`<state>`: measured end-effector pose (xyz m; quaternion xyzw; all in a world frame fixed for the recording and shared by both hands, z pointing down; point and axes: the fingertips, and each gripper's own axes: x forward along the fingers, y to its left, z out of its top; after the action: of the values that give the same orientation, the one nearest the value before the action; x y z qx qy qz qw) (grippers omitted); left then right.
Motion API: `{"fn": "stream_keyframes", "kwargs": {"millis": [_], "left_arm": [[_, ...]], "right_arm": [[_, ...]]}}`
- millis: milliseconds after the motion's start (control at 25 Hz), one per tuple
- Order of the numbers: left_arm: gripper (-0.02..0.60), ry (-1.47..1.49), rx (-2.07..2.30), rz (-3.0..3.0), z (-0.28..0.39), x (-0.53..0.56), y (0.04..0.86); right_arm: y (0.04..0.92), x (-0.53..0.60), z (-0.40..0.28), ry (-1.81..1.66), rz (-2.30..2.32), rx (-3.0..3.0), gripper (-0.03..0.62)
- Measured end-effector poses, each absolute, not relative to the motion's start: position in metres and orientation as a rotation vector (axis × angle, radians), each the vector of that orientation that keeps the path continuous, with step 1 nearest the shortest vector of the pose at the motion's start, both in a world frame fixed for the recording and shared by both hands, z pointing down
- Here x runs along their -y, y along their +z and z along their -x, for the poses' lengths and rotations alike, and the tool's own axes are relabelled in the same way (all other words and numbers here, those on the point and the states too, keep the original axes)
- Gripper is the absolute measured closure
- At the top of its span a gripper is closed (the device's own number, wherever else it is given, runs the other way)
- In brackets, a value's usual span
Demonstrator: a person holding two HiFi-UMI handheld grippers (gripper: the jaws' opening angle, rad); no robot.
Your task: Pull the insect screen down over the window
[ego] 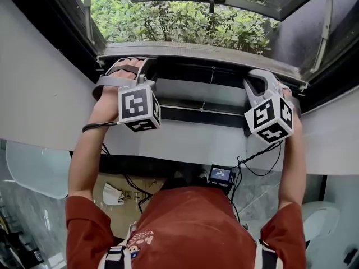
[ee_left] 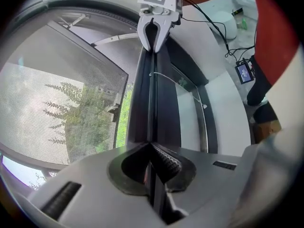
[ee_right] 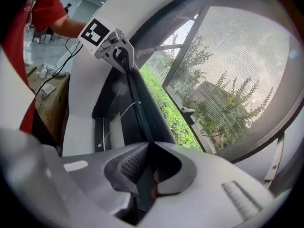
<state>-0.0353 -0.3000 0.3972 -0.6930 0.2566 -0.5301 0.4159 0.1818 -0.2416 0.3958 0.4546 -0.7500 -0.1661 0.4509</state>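
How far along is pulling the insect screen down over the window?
Nearly done: mesh appears to span the opening, and the pull bar looks drawn right down. In hand: left tongs clamp the bar; right tongs are opening around it. Left: release both, check it stays.

Far below my left tool (ee_left: pixel 151 148), the grey floor (ego: pixel 262 198) carries a flat cardboard box (ego: pixel 126 206); a white mask (ego: pixel 113 194) lies on the box.

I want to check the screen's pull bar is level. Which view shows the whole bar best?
The head view: the dark pull bar runs side-on across the frame, so its length and tilt are readable. The left gripper view and the right gripper view each look along it lengthwise, so it is strongly foreshortened.
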Motion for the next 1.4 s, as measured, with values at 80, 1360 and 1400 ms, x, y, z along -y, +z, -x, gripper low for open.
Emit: {"fn": "stream_keyframes", "kwargs": {"millis": [80, 1360, 1400], "left_arm": [[0.568, -1.326, -0.654, 1.742, 0.0335, 0.3003, 0.3974], [0.557, -1.159, -0.741, 1.845, 0.0342, 0.2971, 0.3968], [0.557, -1.155, -0.744, 1.837, 0.0337, 0.2971, 0.3962]], "right_arm": [[0.3956, 0.2418, -0.1836, -0.412, -1.137, 1.841, 0.549], [0.3993, 0.2411, -0.1840, -0.544, -1.127, 1.678, 0.551], [0.3989, 0.2412, -0.1846, -0.544, -1.130, 1.680, 0.551]]}}
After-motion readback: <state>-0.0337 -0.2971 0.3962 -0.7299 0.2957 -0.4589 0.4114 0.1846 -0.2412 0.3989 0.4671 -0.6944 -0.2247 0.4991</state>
